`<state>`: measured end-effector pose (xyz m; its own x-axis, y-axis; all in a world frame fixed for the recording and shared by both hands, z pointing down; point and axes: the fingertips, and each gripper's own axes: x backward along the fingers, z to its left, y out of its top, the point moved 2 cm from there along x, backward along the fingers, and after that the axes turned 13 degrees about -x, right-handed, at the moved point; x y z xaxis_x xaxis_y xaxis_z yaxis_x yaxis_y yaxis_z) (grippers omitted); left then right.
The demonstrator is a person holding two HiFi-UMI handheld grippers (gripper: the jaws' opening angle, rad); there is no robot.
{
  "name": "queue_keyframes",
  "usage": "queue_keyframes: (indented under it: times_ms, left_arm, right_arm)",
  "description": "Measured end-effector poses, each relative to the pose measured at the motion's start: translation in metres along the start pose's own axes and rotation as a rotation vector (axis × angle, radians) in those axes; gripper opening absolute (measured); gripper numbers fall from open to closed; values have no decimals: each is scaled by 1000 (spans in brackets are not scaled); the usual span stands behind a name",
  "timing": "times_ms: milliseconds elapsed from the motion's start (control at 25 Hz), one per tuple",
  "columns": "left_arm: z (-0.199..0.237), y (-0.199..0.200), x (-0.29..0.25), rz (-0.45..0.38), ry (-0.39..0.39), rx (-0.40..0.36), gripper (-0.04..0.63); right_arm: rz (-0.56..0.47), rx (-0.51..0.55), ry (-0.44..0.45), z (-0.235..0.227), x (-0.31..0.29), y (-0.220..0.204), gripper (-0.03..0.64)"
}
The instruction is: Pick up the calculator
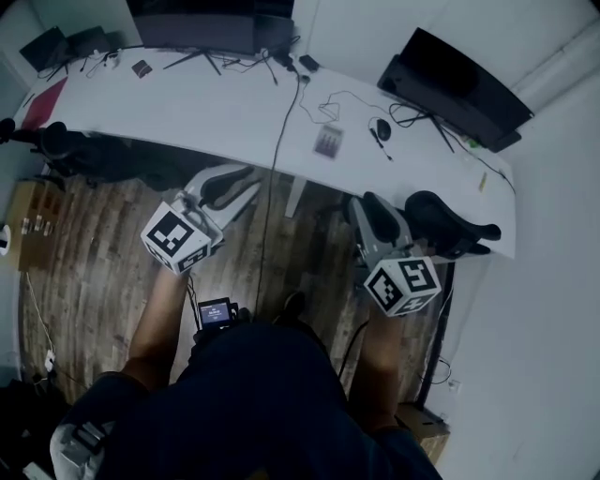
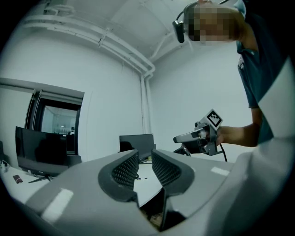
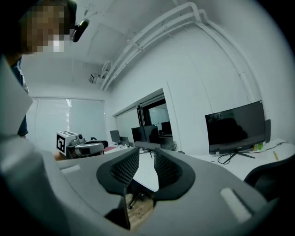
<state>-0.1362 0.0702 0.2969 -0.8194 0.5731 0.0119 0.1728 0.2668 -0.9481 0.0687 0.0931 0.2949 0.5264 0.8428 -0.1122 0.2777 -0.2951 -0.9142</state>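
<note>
A small flat grey thing that looks like the calculator [image 1: 327, 142] lies near the front edge of the long white desk [image 1: 216, 112]; it is blurred. Both grippers hang over the wooden floor, short of the desk. My left gripper [image 1: 246, 180] points toward the desk's front edge, left of the calculator. My right gripper [image 1: 370, 208] sits below and right of it. In the left gripper view the left gripper [image 2: 144, 156] shows a narrow gap with nothing in it. The right gripper [image 3: 146, 156] looks the same in its own view. Neither gripper view shows the calculator.
Dark monitors stand at the desk's back [image 1: 211, 28] and right end [image 1: 455, 89]. A mouse [image 1: 382, 128] and loose cables lie near the calculator. Black chairs sit under the desk at right [image 1: 450, 225] and left [image 1: 66, 145]. A cardboard box [image 1: 28, 220] is on the floor.
</note>
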Motion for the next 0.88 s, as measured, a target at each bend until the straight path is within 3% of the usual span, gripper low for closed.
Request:
queue_keyframes:
  times_ms: [880]
  left_arm:
    - [8,-8,-80,124,141,-3,87]
  right_arm:
    - [41,-37,153,-99,-47,33,100]
